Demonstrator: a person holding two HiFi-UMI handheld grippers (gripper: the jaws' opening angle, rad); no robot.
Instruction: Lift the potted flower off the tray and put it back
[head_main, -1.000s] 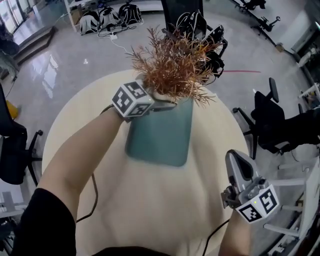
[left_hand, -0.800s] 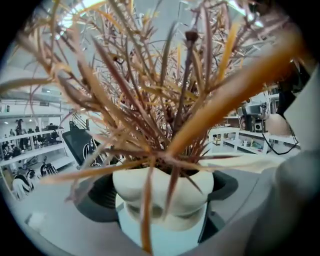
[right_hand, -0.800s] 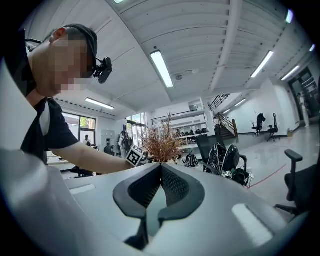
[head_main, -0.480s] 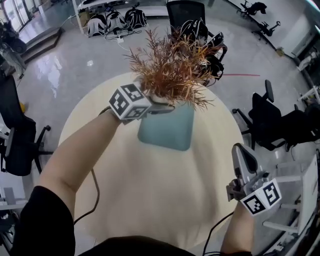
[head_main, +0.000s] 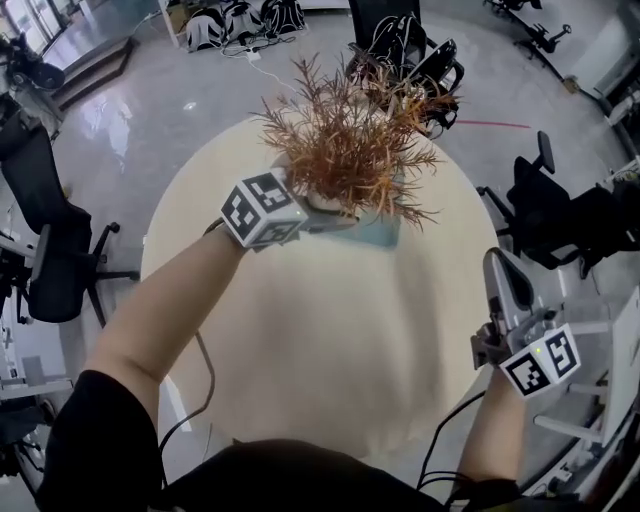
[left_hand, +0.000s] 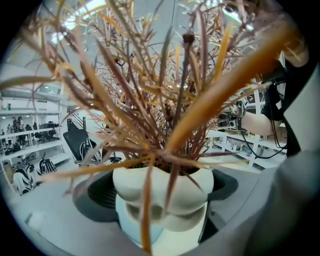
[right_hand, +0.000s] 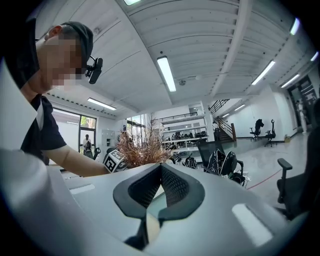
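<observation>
Left gripper view: left gripper (head_main: 326, 214) clamps potted flower (left_hand: 162, 190) by its pot, aloft. Keep it upright, lower squarely onto tray (head_main: 388, 233). Right gripper (head_main: 505, 283) idle, jaws together.

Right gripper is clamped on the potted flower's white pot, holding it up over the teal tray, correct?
No, it is the left gripper clamped on the white pot of the potted flower, holding it up over the teal tray. The left gripper view shows the pot between its jaws.

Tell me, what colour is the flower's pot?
The pot is creamy white; the left gripper view shows it best.
</observation>
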